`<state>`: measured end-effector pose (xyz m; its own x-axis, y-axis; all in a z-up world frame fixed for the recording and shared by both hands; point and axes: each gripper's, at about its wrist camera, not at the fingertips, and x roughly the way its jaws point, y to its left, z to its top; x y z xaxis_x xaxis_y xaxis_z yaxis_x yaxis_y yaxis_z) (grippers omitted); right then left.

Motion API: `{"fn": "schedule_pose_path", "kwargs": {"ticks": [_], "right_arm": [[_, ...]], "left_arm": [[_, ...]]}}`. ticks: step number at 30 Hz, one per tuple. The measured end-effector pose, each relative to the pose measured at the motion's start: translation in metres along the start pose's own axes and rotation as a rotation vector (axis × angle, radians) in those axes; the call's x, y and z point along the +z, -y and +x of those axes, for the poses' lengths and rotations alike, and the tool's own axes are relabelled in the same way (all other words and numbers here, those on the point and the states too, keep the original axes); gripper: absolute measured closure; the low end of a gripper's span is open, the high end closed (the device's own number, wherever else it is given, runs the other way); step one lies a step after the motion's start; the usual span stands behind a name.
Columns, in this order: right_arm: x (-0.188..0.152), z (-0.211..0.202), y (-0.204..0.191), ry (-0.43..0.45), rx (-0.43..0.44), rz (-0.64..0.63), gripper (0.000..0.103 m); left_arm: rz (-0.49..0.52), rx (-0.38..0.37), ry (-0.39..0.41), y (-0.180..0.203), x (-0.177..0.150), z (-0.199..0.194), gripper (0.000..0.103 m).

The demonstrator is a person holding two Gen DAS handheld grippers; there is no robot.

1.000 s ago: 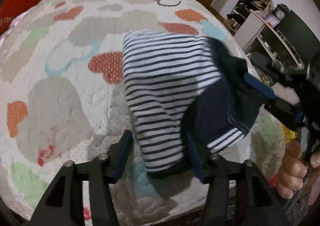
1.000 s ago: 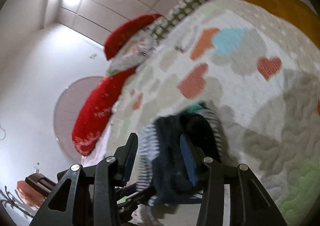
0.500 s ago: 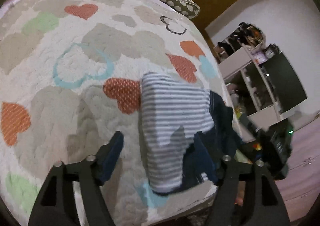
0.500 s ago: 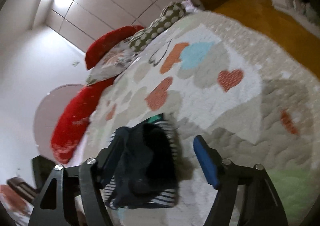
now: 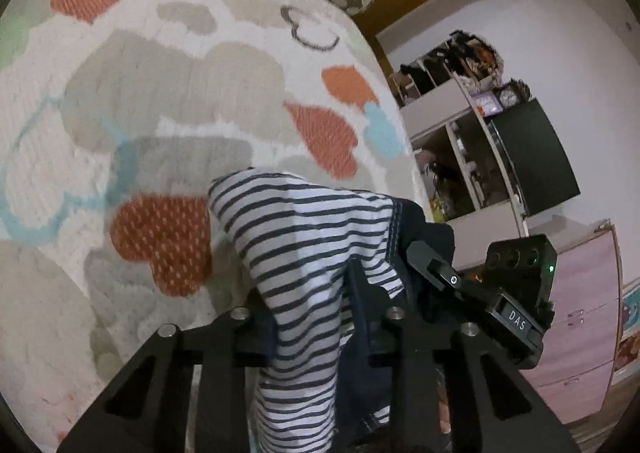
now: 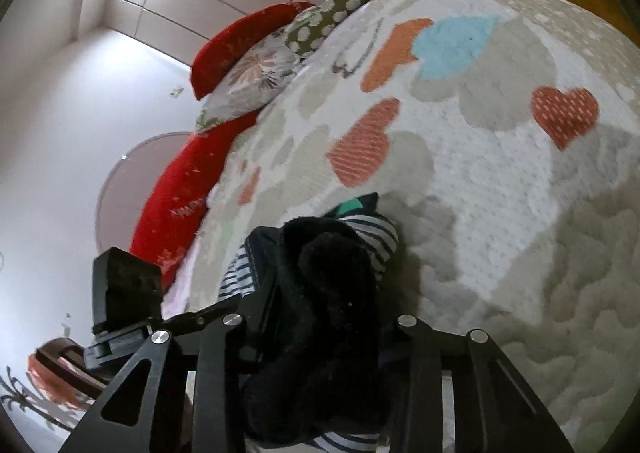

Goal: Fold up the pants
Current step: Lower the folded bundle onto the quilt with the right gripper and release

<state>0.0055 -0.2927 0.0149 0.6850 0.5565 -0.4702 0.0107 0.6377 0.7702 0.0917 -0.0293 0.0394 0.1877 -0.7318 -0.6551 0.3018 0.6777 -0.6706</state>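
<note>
Heart-print bedspread (image 5: 168, 101) edge: both grippers (image 5: 308, 293) (image 6: 320, 317) pinching bunched striped pants (image 5: 304, 237), likely to slip floorward if grip loosens.

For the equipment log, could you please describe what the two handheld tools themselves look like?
Both are matte black. The left tool has angular frames with triangular cut-outs and silver screw heads; the right tool is built alike. In the left view, the other unit's black housing shows round holes, a green light and a white "DAS" label. No cables or sleeves are visible.
</note>
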Motion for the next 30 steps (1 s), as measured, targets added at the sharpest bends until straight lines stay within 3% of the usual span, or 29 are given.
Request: {"fn": "schedule_pose_path", "kwargs": {"ticks": [5,6,9,10,12,15,20,23,26,30], "right_arm": [[0.024,0.010,-0.020,0.019,0.014,-0.036,0.065],[0.029,0.015,-0.024,0.021,0.012,-0.044,0.064],[0.042,0.037,-0.023,0.008,-0.041,-0.049,0.053],[0.045,0.048,-0.017,-0.003,-0.104,-0.040,0.042],[0.047,0.054,-0.005,-0.013,-0.190,-0.013,0.038],[0.046,0.035,-0.001,0.025,-0.144,0.022,0.037],[0.040,-0.015,-0.035,0.142,-0.082,-0.089,0.039],[0.025,-0.014,-0.060,0.082,0.001,-0.174,0.048],[0.000,0.008,-0.067,0.010,-0.057,-0.245,0.054],[-0.021,0.023,-0.040,-0.016,-0.165,-0.205,0.059]], "left_arm": [[-0.017,0.069,0.064,-0.001,0.036,-0.012,0.073],[-0.033,0.109,0.074,-0.005,0.044,-0.010,0.066],[-0.080,0.230,0.086,-0.023,0.056,-0.001,0.062],[-0.093,0.239,0.082,-0.029,0.056,-0.002,0.061],[-0.127,0.203,0.089,-0.038,0.048,-0.009,0.061],[-0.119,0.208,0.127,-0.037,0.032,-0.028,0.057],[-0.095,0.291,0.207,-0.027,-0.001,-0.060,0.049],[-0.089,0.296,0.220,-0.022,-0.019,-0.067,0.048],[-0.071,0.333,0.215,-0.017,-0.037,-0.067,0.048],[-0.052,0.376,0.234,-0.013,-0.055,-0.070,0.044]]}}
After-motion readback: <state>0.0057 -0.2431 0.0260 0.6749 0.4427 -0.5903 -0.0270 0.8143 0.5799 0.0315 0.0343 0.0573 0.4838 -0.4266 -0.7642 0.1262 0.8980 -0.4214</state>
